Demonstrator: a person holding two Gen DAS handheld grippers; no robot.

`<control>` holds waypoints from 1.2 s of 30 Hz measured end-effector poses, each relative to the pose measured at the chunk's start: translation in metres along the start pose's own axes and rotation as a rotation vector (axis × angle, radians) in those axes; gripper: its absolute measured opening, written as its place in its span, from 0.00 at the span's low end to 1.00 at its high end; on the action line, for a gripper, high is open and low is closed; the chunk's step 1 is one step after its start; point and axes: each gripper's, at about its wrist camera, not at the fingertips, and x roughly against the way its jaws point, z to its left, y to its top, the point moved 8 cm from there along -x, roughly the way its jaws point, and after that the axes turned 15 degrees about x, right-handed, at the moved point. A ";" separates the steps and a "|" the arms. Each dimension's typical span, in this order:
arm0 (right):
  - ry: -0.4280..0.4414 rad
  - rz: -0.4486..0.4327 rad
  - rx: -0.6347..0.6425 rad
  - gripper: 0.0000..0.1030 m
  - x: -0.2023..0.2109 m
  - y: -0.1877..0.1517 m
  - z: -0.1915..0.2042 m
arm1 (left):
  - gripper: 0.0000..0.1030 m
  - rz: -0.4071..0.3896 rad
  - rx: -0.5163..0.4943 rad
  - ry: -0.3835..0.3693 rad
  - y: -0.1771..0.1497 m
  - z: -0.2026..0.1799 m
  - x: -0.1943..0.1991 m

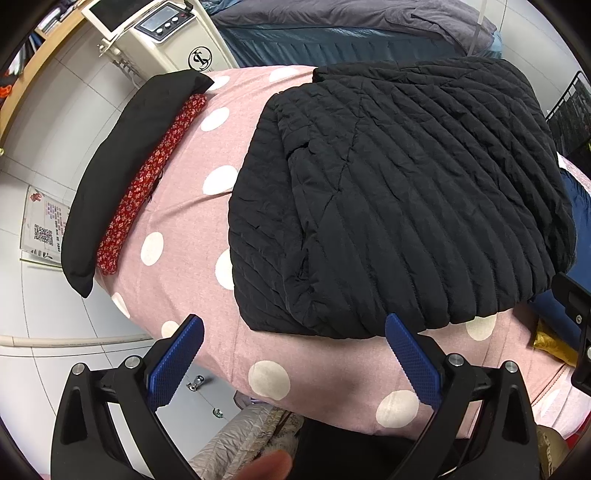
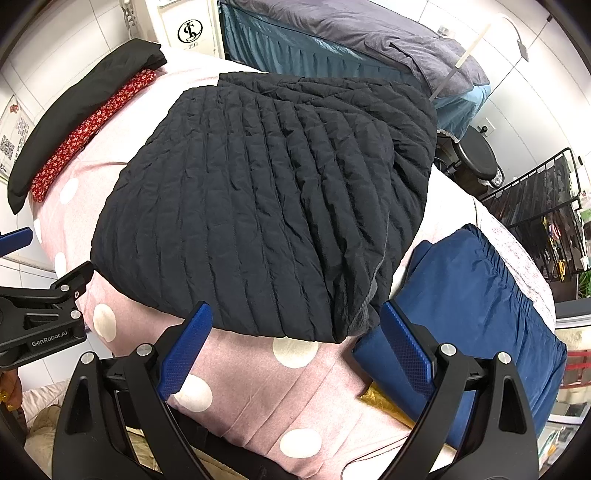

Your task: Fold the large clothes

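Observation:
A black quilted jacket [image 1: 399,199] lies folded into a compact block on the pink polka-dot cover [image 1: 177,206]; it also shows in the right wrist view [image 2: 258,199]. My left gripper [image 1: 293,354] is open and empty, hovering just short of the jacket's near edge. My right gripper [image 2: 295,343] is open and empty, also just short of the jacket's near edge, close to its right front corner. The left gripper's body [image 2: 40,317] shows at the left edge of the right wrist view.
A folded black garment [image 1: 125,170] and a red floral one [image 1: 147,181] lie along the cover's left edge. A folded blue garment [image 2: 476,317] lies to the right of the jacket. A white machine [image 1: 162,33], a bed with grey bedding [image 2: 351,33] and a black rack [image 2: 546,206] stand around.

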 end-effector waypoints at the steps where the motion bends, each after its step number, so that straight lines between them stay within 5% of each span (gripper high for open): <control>1: 0.005 0.001 0.000 0.88 -0.001 -0.001 0.001 | 0.94 0.005 0.002 0.001 -0.001 0.001 -0.001; 25: 0.007 -0.024 0.020 0.88 -0.008 0.024 -0.001 | 0.94 0.132 0.023 -0.041 0.007 0.008 -0.030; 31: 0.015 -0.088 0.096 0.88 -0.017 0.081 -0.018 | 0.94 0.135 0.135 -0.100 0.065 0.050 -0.050; 36: 0.130 -0.098 0.074 0.88 -0.051 0.158 -0.038 | 0.93 0.352 0.272 -0.238 0.104 0.068 -0.110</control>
